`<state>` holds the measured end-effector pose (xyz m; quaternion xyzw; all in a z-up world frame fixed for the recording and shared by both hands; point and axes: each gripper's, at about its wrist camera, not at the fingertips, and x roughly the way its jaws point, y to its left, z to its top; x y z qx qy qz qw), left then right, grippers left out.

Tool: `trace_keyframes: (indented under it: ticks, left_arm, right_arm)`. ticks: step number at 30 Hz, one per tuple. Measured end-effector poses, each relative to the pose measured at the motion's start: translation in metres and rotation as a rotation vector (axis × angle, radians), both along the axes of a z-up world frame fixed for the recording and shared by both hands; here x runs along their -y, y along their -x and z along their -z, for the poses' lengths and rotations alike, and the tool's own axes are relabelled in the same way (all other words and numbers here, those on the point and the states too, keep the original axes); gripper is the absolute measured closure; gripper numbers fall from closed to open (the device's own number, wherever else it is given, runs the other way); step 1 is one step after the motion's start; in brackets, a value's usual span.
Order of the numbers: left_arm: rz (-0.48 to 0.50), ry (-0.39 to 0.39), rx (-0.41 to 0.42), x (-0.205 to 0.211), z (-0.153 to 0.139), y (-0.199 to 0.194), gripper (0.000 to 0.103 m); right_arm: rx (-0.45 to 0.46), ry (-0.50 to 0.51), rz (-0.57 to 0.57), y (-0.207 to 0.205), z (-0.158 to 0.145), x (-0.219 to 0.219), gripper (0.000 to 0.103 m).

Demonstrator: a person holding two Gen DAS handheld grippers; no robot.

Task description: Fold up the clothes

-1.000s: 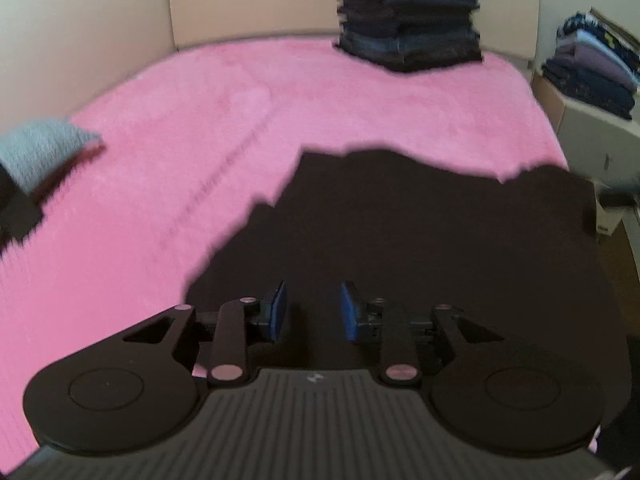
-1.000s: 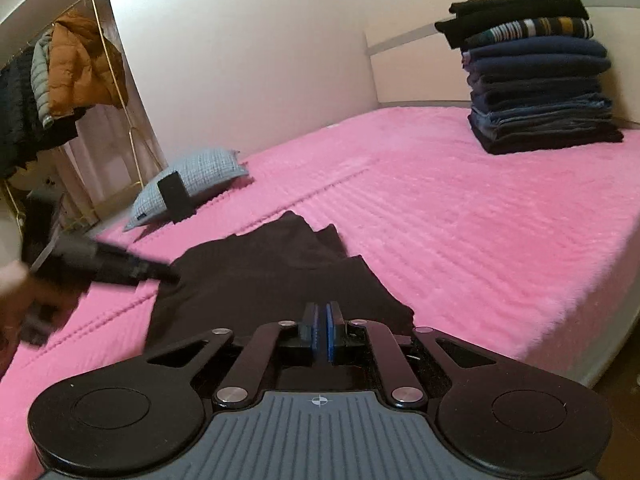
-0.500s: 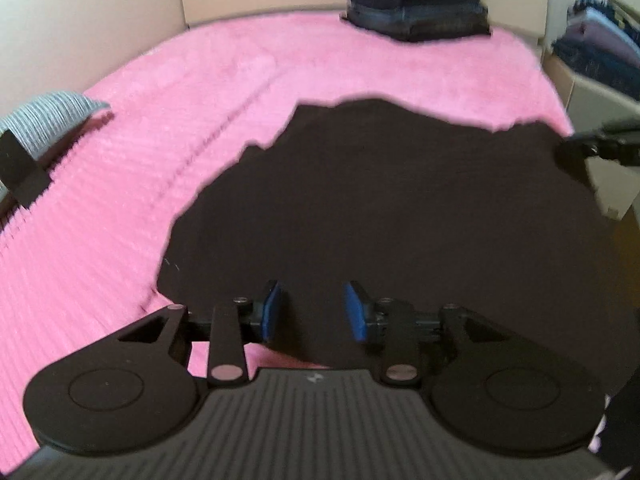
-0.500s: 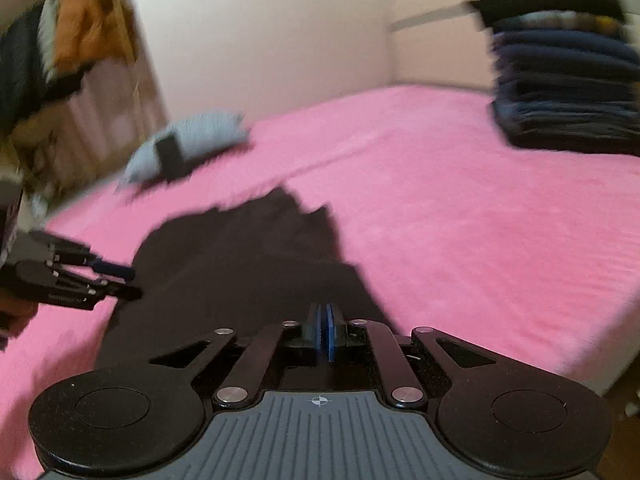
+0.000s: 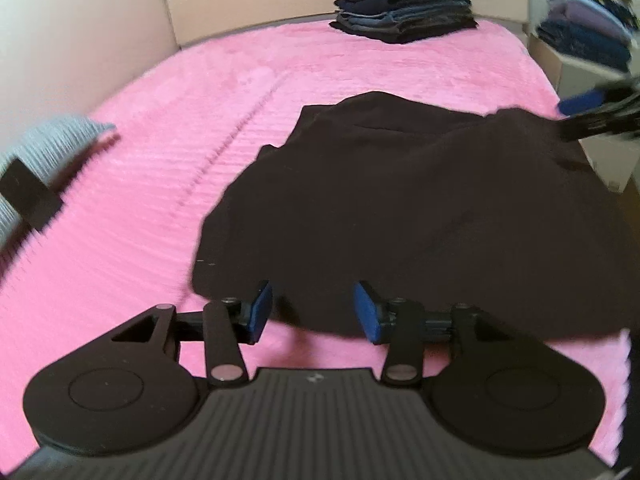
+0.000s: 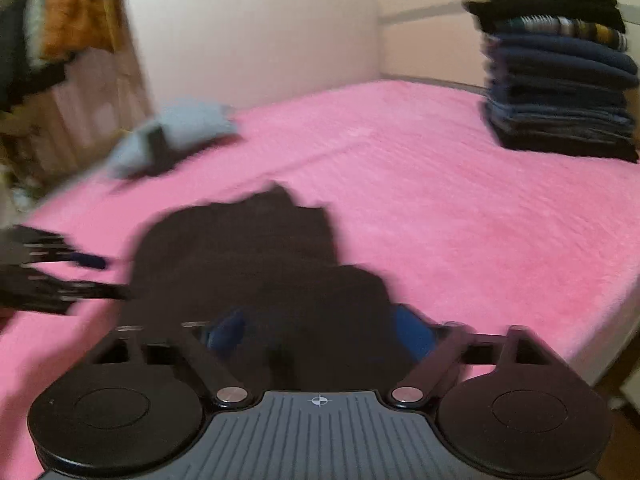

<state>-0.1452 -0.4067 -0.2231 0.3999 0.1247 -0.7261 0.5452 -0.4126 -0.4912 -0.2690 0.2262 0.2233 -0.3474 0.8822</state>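
A black garment (image 5: 408, 208) lies spread near the bed's (image 5: 168, 168) front edge on the pink cover. The left gripper (image 5: 312, 312) hangs at its near hem, jaws wide apart and holding nothing — the right gripper (image 6: 316, 332), blurred, is also spread wide, empty, over the cloth. Folded clothes (image 6: 556, 84) are stacked at the far corner.
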Motion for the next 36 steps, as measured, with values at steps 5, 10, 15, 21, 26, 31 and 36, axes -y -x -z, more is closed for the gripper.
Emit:
trace_keyframes:
  ticks: [5,10,15,21,26,31,36]
  left_arm:
    - [0.101,0.036,0.179,-0.022,0.006,0.006,0.059]
    - [0.24,0.072,0.352,-0.041,0.02,0.015,0.05]
    - [0.409,0.148,0.539,-0.049,0.044,0.021,0.036]
    - [0.67,0.271,0.807,-0.033,0.077,0.021,0.027]
    - [0.807,0.297,0.964,-0.018,0.088,0.022,0.045]
    - [0.801,0.235,1.0,-0.013,0.1,0.034,0.088]
    - [0.562,0.132,0.683,0.004,0.058,0.039,0.092]
  right_arm:
    - [-0.07,0.141,-0.389,-0.05,-0.017,-0.098,0.018]
    - [-0.263,0.151,-0.491,-0.083,0.019,-0.118,0.042]
    - [-0.524,0.307,-0.54,-0.091,0.042,-0.13,0.051]
    - [-0.604,0.449,-0.619,-0.091,0.05,-0.141,0.085]
    - [-0.551,0.451,-0.579,-0.068,0.019,-0.129,0.088]
    - [-0.588,0.47,-0.538,-0.053,0.013,-0.125,0.088]
    - [-0.658,0.598,-0.538,-0.058,0.037,-0.157,0.037]
